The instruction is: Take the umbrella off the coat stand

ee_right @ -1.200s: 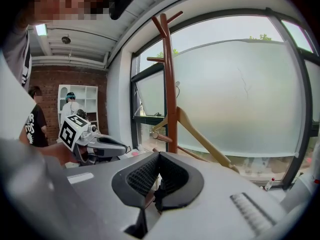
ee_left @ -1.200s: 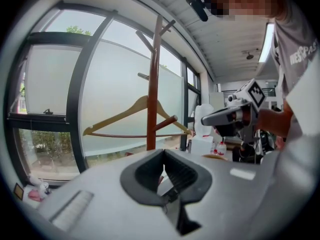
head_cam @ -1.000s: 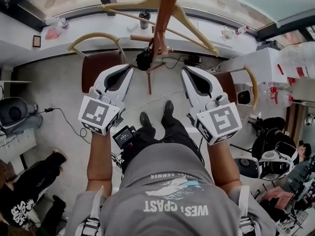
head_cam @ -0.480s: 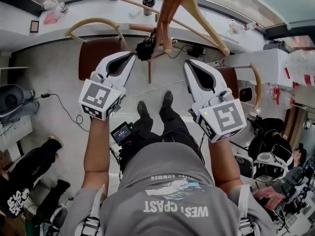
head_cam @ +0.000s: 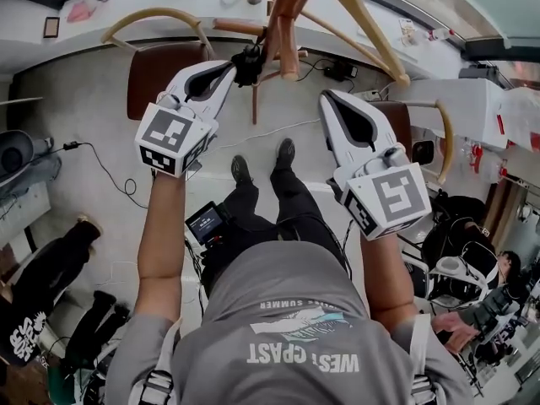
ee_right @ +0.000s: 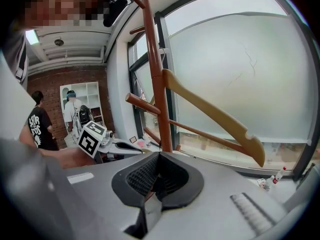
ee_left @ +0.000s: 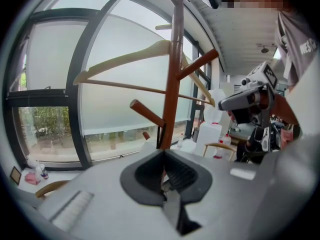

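A reddish wooden coat stand (head_cam: 291, 7) rises in front of me, with a pale wooden hanger (head_cam: 375, 36) on it. A small black folded umbrella (head_cam: 247, 64) hangs low against the pole. My left gripper (head_cam: 229, 67) is shut, with its tips right beside the umbrella; whether they touch it I cannot tell. In the left gripper view the pole (ee_left: 172, 84) and a thin dark strap (ee_left: 160, 134) stand just past the left gripper (ee_left: 164, 153). My right gripper (head_cam: 325, 99) is shut and empty, to the right of the pole and short of it. Its own view shows the right gripper (ee_right: 159, 156) facing the pole (ee_right: 154, 74).
A brown chair (head_cam: 164, 87) with a curved wooden arm stands to the left of the stand, and another chair (head_cam: 401, 129) to the right. A white sill (head_cam: 126, 19) runs below the window. Cables (head_cam: 114, 180) lie on the floor. A white cabinet (head_cam: 460, 99) and people (ee_right: 39, 126) are at the right.
Both grippers have moved forward toward the coat stand. The left one now has its tips next to the black umbrella. Their jaws look the same as before.
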